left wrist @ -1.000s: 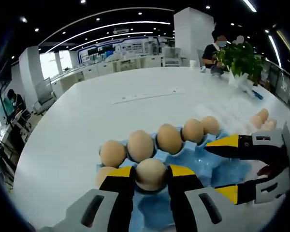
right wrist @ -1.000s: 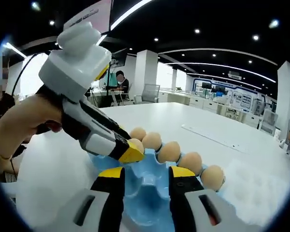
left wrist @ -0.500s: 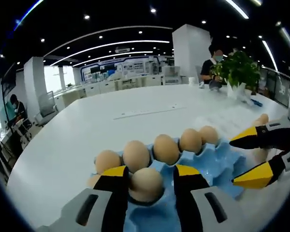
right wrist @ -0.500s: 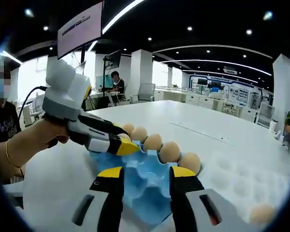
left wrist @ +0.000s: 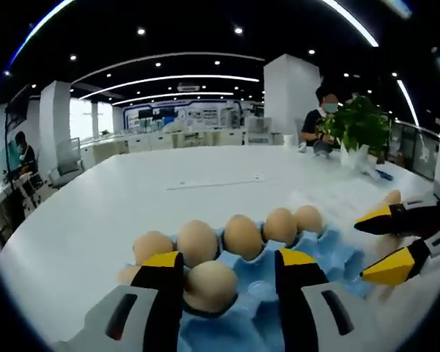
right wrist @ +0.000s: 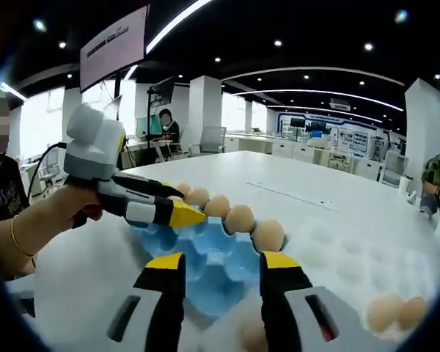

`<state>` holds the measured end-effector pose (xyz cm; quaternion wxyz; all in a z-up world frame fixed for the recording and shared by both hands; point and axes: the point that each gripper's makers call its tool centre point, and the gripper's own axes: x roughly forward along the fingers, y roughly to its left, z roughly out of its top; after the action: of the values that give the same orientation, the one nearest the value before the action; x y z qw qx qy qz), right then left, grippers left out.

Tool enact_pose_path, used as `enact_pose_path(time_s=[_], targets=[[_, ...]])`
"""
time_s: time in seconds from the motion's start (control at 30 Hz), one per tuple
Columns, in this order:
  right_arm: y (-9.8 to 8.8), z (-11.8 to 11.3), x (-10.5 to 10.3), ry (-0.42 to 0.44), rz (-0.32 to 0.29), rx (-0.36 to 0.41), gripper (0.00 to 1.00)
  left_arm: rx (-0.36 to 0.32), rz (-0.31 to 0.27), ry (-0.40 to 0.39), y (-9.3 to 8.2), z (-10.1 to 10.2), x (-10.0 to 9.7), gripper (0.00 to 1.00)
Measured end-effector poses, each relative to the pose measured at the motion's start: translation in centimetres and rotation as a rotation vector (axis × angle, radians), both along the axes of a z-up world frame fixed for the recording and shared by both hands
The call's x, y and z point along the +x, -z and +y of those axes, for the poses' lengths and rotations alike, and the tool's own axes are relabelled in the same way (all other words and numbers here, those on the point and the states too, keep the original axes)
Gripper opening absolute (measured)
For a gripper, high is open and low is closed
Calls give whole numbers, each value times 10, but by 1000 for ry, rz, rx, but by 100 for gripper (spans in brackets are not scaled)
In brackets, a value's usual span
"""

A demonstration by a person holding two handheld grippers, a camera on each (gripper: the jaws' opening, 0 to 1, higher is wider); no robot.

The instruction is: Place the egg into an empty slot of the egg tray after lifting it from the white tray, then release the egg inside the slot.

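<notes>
At lower centre of the left gripper view, the left gripper stands with jaws spread around an egg seated in the blue egg tray. The right gripper hangs open, empty. Eggs look light, smooth and brittle; grip gently across the widest part.

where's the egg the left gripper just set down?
In the left gripper view, the egg sits in a front slot of the blue egg tray, between the left gripper's open jaws, below the back egg row.
</notes>
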<state>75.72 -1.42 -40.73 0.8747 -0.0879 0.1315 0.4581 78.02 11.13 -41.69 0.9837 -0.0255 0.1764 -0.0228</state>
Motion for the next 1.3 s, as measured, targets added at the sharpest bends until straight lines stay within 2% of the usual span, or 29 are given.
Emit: enact_pose_path(time_s=[0.13,0.3,0.5,0.57,0.8,0.97,1.2,1.3], targets=[[-1,-9,3,24,-1,10,43,2,-17,-10,-3,-2,-2,55],[-1,-23,4,51,0,13,44,65,-50,-23,-10,6,-6,64],[-4,-35,8,74,-2,26,44,47,-56,-46,-13,13,-12,66],[-4,-38,7,78,-2,26,44,61,-56,-54,-13,9,-15,66],[-13,-53,8,108,-20,41,44,82,-61,-76,-16,19,-19,70],[-14,-69,15,145,-22,34,44,64,-68,-74,-21,24,-19,72],[-13,-85,20,180,-11,35,48,63,-97,-55,-30,5,-27,84],[-15,-93,24,199,-13,41,48,48,-113,-41,-33,-4,-30,85]])
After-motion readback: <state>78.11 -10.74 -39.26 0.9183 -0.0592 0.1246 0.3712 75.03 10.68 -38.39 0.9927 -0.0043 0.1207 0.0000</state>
